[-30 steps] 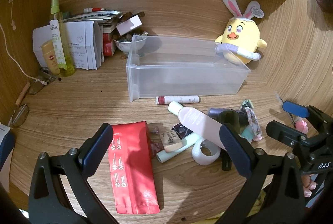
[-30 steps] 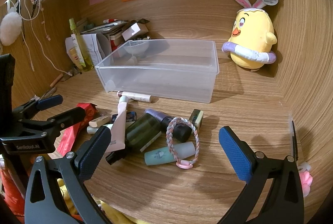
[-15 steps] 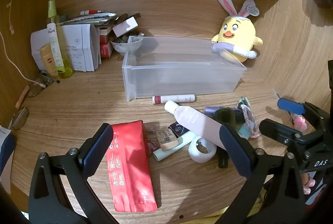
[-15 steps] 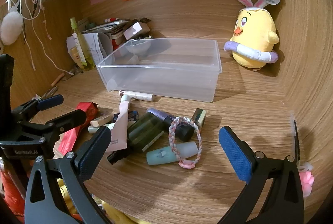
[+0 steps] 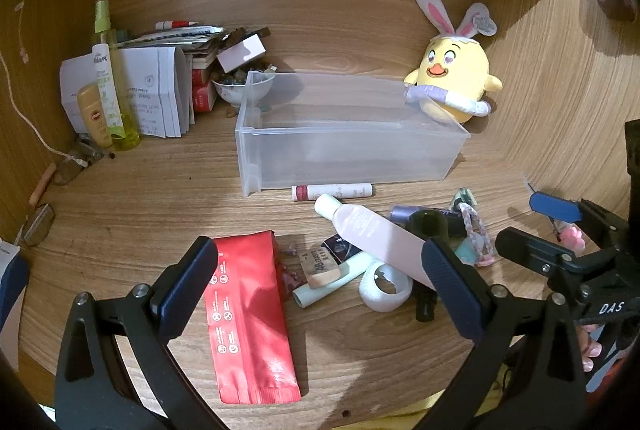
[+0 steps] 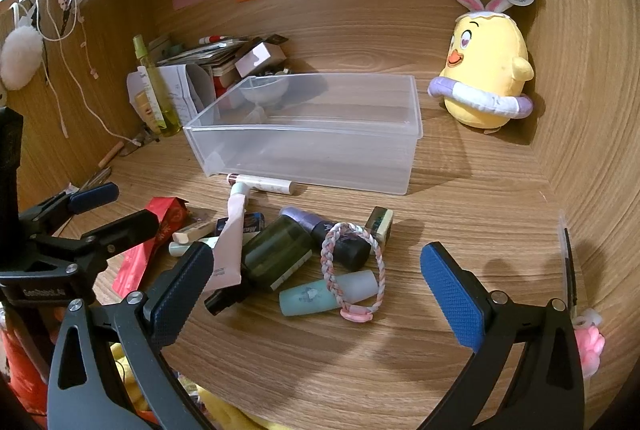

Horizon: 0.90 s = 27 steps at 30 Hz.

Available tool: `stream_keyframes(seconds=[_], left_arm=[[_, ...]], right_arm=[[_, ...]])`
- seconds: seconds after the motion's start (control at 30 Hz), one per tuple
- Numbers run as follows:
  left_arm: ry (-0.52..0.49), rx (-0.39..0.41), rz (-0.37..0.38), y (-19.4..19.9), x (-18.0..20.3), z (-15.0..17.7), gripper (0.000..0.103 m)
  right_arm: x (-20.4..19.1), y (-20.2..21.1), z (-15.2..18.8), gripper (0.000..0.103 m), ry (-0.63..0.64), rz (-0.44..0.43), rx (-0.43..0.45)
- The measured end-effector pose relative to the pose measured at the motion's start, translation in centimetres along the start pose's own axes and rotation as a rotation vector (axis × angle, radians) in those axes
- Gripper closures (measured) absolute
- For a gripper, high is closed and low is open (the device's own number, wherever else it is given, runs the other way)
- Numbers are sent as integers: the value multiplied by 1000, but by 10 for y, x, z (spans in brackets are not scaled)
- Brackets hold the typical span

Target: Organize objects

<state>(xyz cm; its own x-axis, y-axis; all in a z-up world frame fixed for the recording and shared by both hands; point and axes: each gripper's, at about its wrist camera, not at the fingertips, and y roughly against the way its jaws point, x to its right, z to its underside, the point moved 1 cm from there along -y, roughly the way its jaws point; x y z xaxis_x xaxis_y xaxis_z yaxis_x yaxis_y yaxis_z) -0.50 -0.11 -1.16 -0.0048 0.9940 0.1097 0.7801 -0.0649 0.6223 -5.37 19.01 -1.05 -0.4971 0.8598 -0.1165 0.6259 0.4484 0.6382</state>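
Left wrist view. Left gripper (image 5: 320,284): jaws spread wide, holding nothing, poised above the front of the wooden desk (image 5: 132,214). Flat red foil pouch (image 5: 248,314): lies on the desk just inside the left finger, long axis running away from the camera. Pale pink squeeze tube with white cap (image 5: 372,234): lies diagonally, cap toward the far left, crossing over the heap toward the right finger. Small tan eraser block (image 5: 320,264), white tape ring (image 5: 385,286) and mint-green tube (image 5: 332,282): clustered between the fingers. Clear rectangular plastic bin (image 5: 348,146): empty, beyond the heap, long side facing the gripper. White-and-maroon lip stick (image 5: 332,191): lies along the bin's front wall.

Right wrist view. Right gripper (image 6: 316,294): jaws wide apart, empty. Dark green squat bottle (image 6: 280,250), purple-capped dark bottle (image 6: 324,232), pastel braided cord loop (image 6: 352,262), mint-and-white small tube (image 6: 328,292): all between the fingers, straight ahead; the small tube lies crosswise. Yellow chick plush with rabbit ears (image 6: 486,74): stands far right, well apart.

Judgement: sorting not begun; the red pouch sits nearer the left gripper, the bottles nearer the right.
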Motion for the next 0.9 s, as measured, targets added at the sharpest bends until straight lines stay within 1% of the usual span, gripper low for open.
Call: stream_keyframes(seconds=[0.2, 0.37, 0.67, 0.9], left_arm=[[5, -17, -4, 0, -5, 4, 0], [20, -44, 17, -5, -8, 6, 0], [26, -48, 26, -8, -8, 0, 0], [41, -49, 20, -13, -17, -5, 0]], right_arm=[[2, -1, 1, 0, -1, -4, 0], [3, -5, -1, 0, -2, -17, -11], [5, -16, -5, 0, -1, -32, -25], [13, -22, -12, 0, -6, -13, -17]])
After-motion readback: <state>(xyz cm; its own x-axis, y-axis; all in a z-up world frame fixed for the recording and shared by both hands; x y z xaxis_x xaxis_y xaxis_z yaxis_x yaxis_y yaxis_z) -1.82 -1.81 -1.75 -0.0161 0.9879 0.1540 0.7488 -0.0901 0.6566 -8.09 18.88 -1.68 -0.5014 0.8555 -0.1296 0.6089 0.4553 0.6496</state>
